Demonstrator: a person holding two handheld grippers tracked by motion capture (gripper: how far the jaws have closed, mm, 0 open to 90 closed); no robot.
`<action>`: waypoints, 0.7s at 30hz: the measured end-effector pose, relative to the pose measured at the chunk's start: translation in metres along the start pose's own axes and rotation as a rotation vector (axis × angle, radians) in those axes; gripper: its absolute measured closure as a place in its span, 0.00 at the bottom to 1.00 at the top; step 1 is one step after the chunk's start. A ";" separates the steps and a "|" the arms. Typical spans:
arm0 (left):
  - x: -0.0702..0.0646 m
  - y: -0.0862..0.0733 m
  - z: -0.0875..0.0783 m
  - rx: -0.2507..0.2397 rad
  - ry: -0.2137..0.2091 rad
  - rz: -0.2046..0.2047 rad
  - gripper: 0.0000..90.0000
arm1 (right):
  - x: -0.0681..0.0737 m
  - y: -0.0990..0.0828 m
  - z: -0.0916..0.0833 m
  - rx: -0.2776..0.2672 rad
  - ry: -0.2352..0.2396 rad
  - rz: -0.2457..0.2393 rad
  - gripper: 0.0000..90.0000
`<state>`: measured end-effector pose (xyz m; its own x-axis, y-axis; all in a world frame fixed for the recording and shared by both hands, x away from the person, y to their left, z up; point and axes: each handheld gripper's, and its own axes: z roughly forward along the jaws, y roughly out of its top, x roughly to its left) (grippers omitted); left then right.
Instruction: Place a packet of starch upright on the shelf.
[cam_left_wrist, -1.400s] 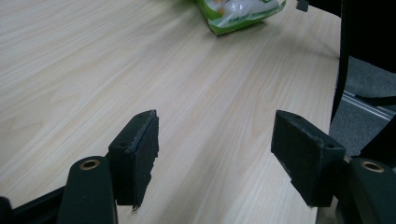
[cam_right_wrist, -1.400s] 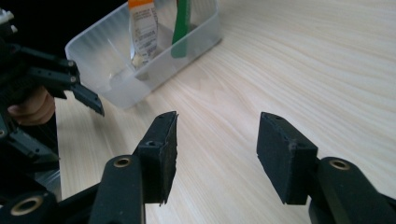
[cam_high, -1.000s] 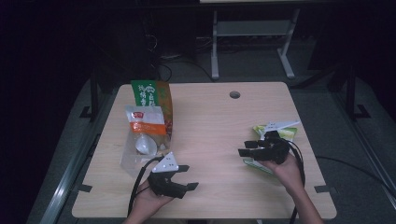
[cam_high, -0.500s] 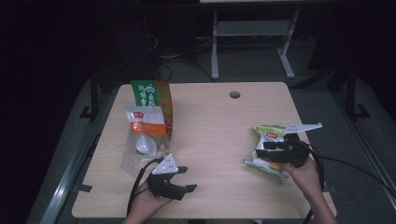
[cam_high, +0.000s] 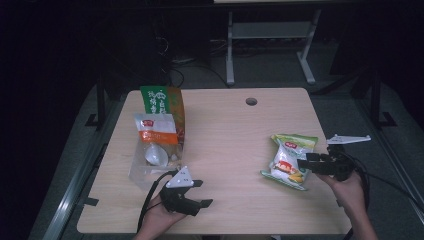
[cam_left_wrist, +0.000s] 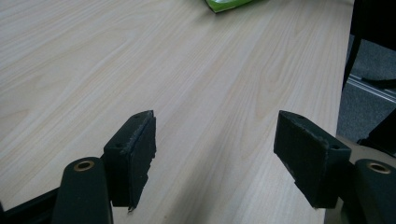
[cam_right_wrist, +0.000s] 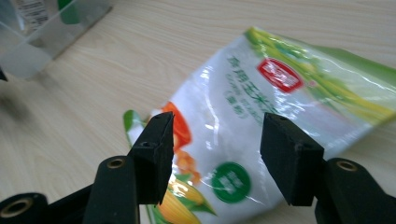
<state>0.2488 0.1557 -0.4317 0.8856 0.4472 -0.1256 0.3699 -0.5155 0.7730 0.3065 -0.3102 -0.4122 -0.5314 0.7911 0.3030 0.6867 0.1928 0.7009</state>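
Your right gripper (cam_high: 306, 163) sits at the right side of the table (cam_high: 230, 135), level with the top and pointing left at the corn bag (cam_high: 289, 160), its black jaws apart with nothing pressed between them. In the right gripper view (cam_right_wrist: 215, 158) the two pads (cam_right_wrist: 156, 154) frame the lower half of that bag (cam_right_wrist: 261, 126) from just above it, and whether either pad touches the plastic cannot be told. The bag lies flat on the wood, white in the middle with green and yellow edges, a red label near its far end and a picture of corn at the end nearest you; it lies well apart from the things on the left. Your left gripper (cam_high: 201, 194) rests low near the front edge on the left side, pointing right, and its jaws stand wide open and empty. In the left gripper view (cam_left_wrist: 215, 158) bare wood (cam_left_wrist: 140, 70) lies between the pads, with a green corner of the corn bag (cam_left_wrist: 229, 4) far off at the top. Behind your left hand (cam_high: 160, 220) a clear pouch (cam_high: 152, 150) with an orange label lies on the table, and a green and orange bag (cam_high: 162, 102) lies just behind it, partly under it.
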 end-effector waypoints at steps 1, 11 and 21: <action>0.000 0.000 0.000 0.001 0.000 0.001 0.32 | 0.000 0.000 0.000 0.000 0.000 0.000 0.48; -0.001 0.000 0.002 0.007 -0.004 0.002 0.32 | -0.021 -0.011 0.001 0.010 -0.057 0.045 0.47; -0.002 -0.001 0.004 0.008 -0.009 0.002 0.32 | -0.036 -0.016 0.015 0.025 -0.078 0.094 0.44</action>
<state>0.2484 0.1523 -0.4348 0.8888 0.4397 -0.1292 0.3702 -0.5226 0.7680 0.3216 -0.3329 -0.4436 -0.4247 0.8488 0.3149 0.7445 0.1295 0.6550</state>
